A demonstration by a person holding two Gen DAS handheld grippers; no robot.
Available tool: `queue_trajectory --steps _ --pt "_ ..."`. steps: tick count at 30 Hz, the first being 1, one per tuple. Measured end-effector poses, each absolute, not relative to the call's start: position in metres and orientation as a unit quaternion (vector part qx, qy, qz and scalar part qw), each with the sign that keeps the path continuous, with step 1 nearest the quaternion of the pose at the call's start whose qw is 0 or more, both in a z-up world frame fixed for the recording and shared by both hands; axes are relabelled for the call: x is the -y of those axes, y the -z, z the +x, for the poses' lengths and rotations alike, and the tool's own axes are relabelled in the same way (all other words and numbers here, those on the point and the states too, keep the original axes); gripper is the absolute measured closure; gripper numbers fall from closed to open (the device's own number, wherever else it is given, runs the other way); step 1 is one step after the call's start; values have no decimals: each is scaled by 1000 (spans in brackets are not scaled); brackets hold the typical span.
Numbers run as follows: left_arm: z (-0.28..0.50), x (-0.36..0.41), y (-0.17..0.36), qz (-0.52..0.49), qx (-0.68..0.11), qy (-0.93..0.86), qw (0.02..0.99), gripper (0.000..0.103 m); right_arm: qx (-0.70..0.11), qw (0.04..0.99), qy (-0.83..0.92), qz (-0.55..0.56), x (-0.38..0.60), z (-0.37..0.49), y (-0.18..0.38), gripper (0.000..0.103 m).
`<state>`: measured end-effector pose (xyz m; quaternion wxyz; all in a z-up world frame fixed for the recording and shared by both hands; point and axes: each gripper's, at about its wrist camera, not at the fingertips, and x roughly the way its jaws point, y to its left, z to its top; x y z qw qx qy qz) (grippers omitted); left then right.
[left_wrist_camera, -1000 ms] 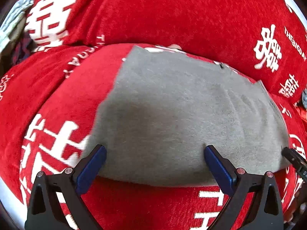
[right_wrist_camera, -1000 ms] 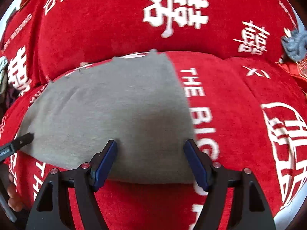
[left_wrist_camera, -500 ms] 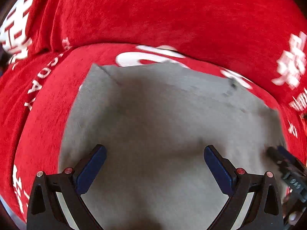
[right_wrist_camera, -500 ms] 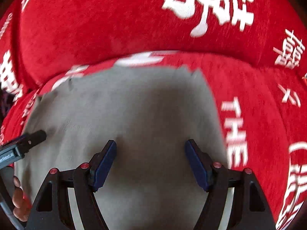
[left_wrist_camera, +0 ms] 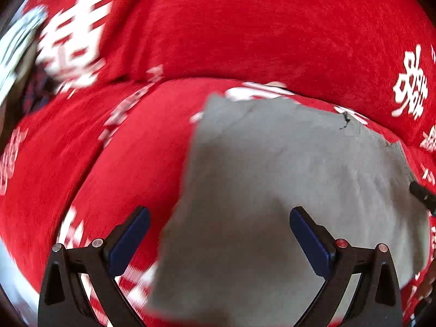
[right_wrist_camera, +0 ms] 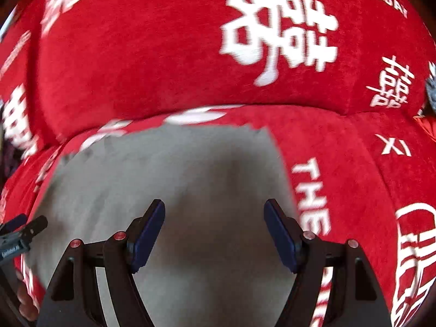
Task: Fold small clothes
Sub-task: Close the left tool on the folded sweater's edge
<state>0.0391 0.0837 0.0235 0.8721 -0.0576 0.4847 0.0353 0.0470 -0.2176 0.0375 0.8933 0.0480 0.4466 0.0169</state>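
A grey garment [left_wrist_camera: 286, 179] lies flat on a red sofa seat; it also shows in the right wrist view [right_wrist_camera: 169, 179]. My left gripper [left_wrist_camera: 219, 234] is open and empty, hovering over the garment's left edge. My right gripper [right_wrist_camera: 214, 229] is open and empty over the garment's right part, its right finger near the right edge. The tip of the right gripper shows at the right edge of the left wrist view [left_wrist_camera: 422, 194]. The left gripper's tip shows at the left of the right wrist view [right_wrist_camera: 24, 231].
The red sofa cover [right_wrist_camera: 354, 179] has white characters and lettering. The backrest [left_wrist_camera: 259, 32] rises just behind the garment. A grey knitted item [right_wrist_camera: 432, 87] lies at the far right and pale cloth [left_wrist_camera: 16, 41] at the far left.
Both grippers pushed forward over the garment half a second ago. Now the left view has swung left to the garment's left edge. Both stay open.
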Motion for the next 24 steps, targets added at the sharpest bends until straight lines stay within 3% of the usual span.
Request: queue_trajectory --steps 6,13,15,16,18,20,24 --pt "-11 -128 4 -168 -491 31 854 1 -442 895 -52 35 185 23 -36 25" --pt "0 -124 8 -250 -476 98 838 1 -445 893 -66 15 161 18 -37 25" --pt "5 -117 7 -249 -472 104 840 21 -444 893 -72 7 155 22 -40 25" --pt "7 -115 9 -253 -473 112 837 44 -445 892 -77 6 152 24 -42 25" --pt "9 -117 13 -262 -476 116 831 51 -454 886 -91 6 142 34 -45 25" --pt "9 -121 15 -264 -469 106 836 69 -465 879 -107 13 133 45 -45 25" --pt "5 -131 19 -281 -462 111 834 76 -497 853 -154 44 99 83 -45 24"
